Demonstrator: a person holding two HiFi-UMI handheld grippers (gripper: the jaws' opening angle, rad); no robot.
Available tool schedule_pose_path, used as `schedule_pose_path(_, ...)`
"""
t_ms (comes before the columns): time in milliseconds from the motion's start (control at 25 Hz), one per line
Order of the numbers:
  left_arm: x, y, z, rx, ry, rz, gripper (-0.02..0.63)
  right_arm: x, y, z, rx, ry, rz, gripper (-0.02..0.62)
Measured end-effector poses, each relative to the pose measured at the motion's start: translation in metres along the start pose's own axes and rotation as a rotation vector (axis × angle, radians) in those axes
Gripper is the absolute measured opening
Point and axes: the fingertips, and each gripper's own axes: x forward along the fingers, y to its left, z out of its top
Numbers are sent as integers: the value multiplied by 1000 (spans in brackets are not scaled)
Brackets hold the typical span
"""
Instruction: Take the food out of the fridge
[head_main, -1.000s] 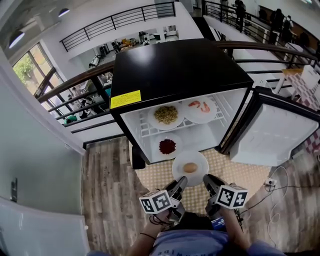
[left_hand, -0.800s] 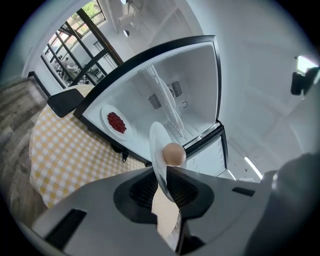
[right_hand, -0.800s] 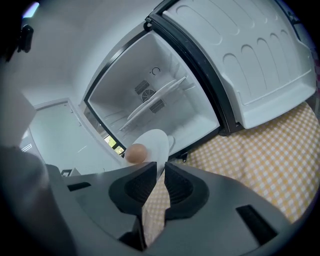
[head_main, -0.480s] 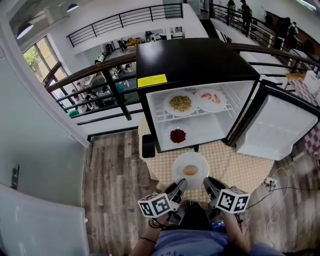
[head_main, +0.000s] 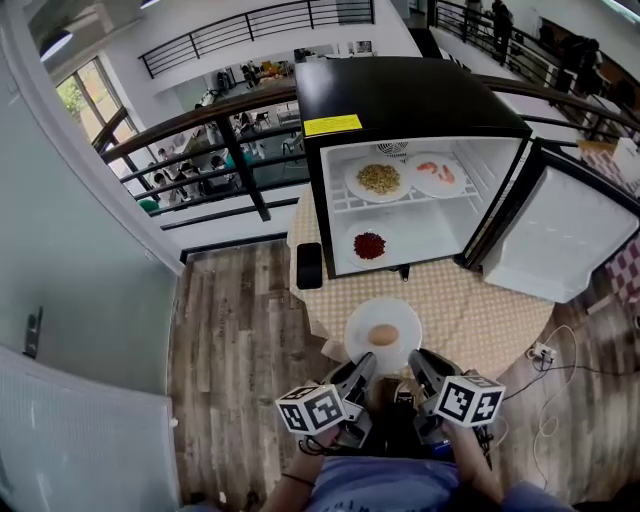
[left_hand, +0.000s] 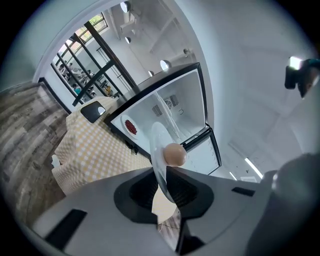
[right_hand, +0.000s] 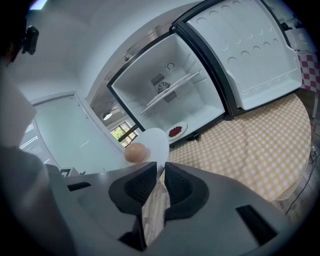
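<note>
White plate (head_main: 362, 318) with a round tan food item (head_main: 383, 335) is pinched at its near rim by left claw (head_main: 362, 368) and right claw (head_main: 420, 362), one at each side. Open fridge (head_main: 400, 100) is seen well beyond both claws, on the checked surface (head_main: 470, 310).

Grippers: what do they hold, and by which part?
The plate, pinched at its near rim by the left gripper and the right gripper.
</note>
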Motion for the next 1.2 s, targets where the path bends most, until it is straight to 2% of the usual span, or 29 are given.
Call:
schedule_pose_path(400, -14, -1, -4, -19, -29, 8, 60, -4, 8, -7, -19, 27, 11, 58)
schedule_pose_path(680, -4, -14, -17, -38, -44, 10, 60, -19, -2, 0, -31, 38, 24, 58)
schedule_pose_path(1000, 4, -45, -50, -19, -50, 33, 60, -57, -28, 1, -16, 34, 54, 58)
schedule_pose_path(1200, 4, -71, -85, -23, -70, 42, 60, -95, -44, -4, -18, 36, 79, 58)
